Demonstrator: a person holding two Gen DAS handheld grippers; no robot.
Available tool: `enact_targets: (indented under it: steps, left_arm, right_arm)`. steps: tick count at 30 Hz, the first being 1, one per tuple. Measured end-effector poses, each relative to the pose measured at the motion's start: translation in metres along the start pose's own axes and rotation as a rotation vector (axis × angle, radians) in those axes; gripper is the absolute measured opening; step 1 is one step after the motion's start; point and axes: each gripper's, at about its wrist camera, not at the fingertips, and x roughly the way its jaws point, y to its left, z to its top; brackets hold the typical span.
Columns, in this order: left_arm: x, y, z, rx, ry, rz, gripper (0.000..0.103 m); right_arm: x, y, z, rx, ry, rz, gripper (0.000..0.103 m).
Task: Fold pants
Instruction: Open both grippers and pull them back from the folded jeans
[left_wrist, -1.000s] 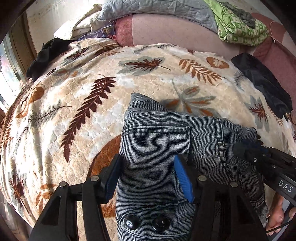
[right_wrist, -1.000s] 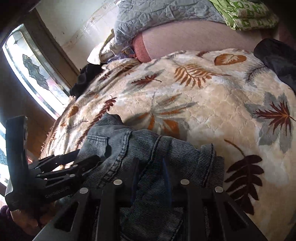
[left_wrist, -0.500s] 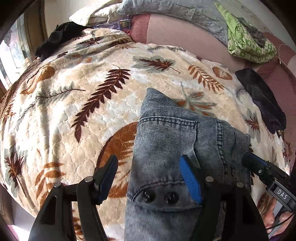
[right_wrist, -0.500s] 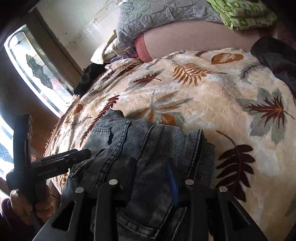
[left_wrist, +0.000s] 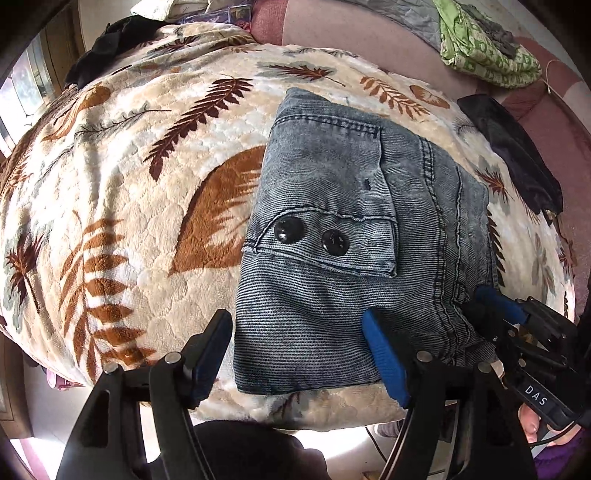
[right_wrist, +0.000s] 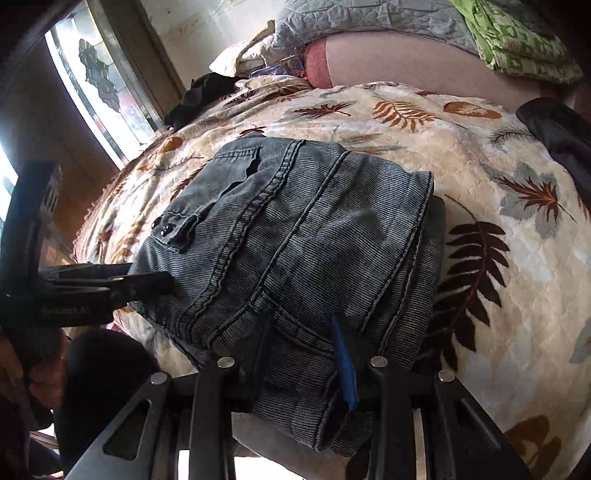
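Observation:
The grey-blue denim pants (left_wrist: 343, 229) lie folded into a compact bundle on the leaf-print blanket (left_wrist: 140, 177), near the bed's front edge, pocket flap with two black snaps on top. My left gripper (left_wrist: 299, 350) is open, its fingers straddling the bundle's near edge without closing on it. My right gripper (right_wrist: 303, 350) is partly closed around a fold at the bundle's near corner; it shows in the left wrist view (left_wrist: 491, 306) at the bundle's right edge. The pants also fill the right wrist view (right_wrist: 295, 236). The left gripper's fingers (right_wrist: 147, 280) reach in from the left there.
A black garment (left_wrist: 517, 155) lies on the blanket to the right. Another dark garment (left_wrist: 110, 48) lies at the far left corner. Green patterned cloth (left_wrist: 484, 48) and a grey quilt (right_wrist: 369, 22) are piled at the bed's far end. A window (right_wrist: 99, 85) is left.
Both grippers have drawn back toward the bed's front edge; more of the folded bundle shows. The left gripper's fingers now stand at the bundle's near edge rather than over its middle.

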Motion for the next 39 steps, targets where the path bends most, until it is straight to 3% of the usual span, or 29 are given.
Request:
enact_targets:
  steps: [6,9,11,13,16,19,22,25,27,30,34,39]
  left_arm:
    - [-0.016,0.000,0.004,-0.054,0.011,0.021,0.079]
    - [-0.063,0.007,0.003,-0.054,-0.069,0.042,0.079]
    - [-0.105,0.021,0.000,-0.062,-0.158,0.093,0.080]
    - [-0.148,0.045,-0.003,-0.087,-0.264,0.180,0.081]
    - [-0.203,0.092,-0.017,-0.179,-0.386,0.342,0.089]
    - [-0.238,0.140,-0.039,-0.253,-0.453,0.525,0.090]
    - [-0.244,0.193,-0.056,-0.313,-0.381,0.656,0.091]
    - [-0.240,0.227,-0.076,-0.406,-0.326,0.725,0.091]
    - [-0.239,0.223,-0.084,-0.415,-0.336,0.688,0.091]
    - [-0.234,0.182,-0.072,-0.318,-0.368,0.610,0.091]
    - [-0.226,0.120,-0.045,-0.172,-0.417,0.520,0.091]
    - [-0.205,0.061,-0.021,-0.033,-0.447,0.438,0.091]
  right_arm:
    - [-0.011,-0.002,0.008,0.022,-0.002,0.014,0.036]
    - [-0.043,0.015,0.023,-0.045,-0.129,0.025,0.039]
    - [-0.065,0.034,0.034,-0.071,-0.229,0.001,0.068]
    - [-0.082,0.052,0.047,-0.056,-0.311,0.043,0.073]
    - [-0.083,0.102,0.075,-0.138,-0.284,0.078,0.073]
    - [-0.071,0.160,0.103,-0.195,-0.236,0.141,0.073]
    - [-0.050,0.217,0.135,-0.208,-0.171,0.178,0.073]
    - [-0.017,0.262,0.159,-0.217,-0.072,0.181,0.073]
    - [-0.012,0.272,0.158,-0.232,-0.045,0.223,0.072]
    - [-0.042,0.246,0.146,-0.231,-0.123,0.222,0.072]
    - [-0.092,0.166,0.132,-0.189,-0.221,0.091,0.073]
    - [-0.136,0.060,0.105,-0.091,-0.258,-0.106,0.073]
